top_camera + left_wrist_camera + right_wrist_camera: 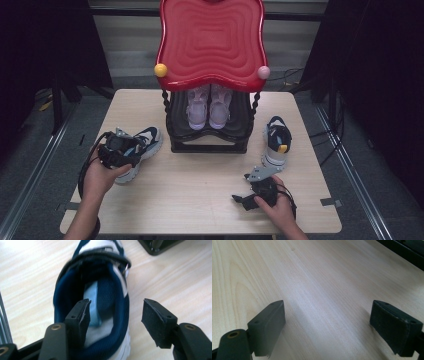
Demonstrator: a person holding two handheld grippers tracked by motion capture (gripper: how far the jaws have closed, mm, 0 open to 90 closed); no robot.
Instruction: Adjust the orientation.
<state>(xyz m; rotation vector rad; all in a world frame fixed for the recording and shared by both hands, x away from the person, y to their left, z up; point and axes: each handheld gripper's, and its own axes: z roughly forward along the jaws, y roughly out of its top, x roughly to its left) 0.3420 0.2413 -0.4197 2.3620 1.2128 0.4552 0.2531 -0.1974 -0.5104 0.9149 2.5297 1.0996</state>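
The left tool [113, 315] stands part open over the heel of a navy-and-white sneaker [139, 150]. One jaw sits inside the shoe's mouth and the other outside its right wall, so the padded collar lies between them, but neither pad presses on it. That sneaker lies on the wooden surface [200, 180] just left of the red-topped shoe rack [210, 45], with its toe pointing toward the rack's black base.

In the left tool's own view the sneaker [100, 290] shows a dark blue mesh lining, a pale blue insole and a strap with a metal ring across the tongue. It looks light and mostly soft. The collar should give under the pads, while the sole should stay stiff enough to keep the shoe's shape. The heel collar seems the best place to take it, pinched through its wall close to the back, where the padding offers friction. Taken there, the toe will likely droop, so a firm pinch is wanted.

The right tool [250, 192] rests low on the surface in front of the rack, jaws wide with nothing but bare wood [324, 290] between them. The matching sneaker [276, 142] stands just right of the rack, and a pale pink pair [209, 107] sits on the rack's lower shelf.
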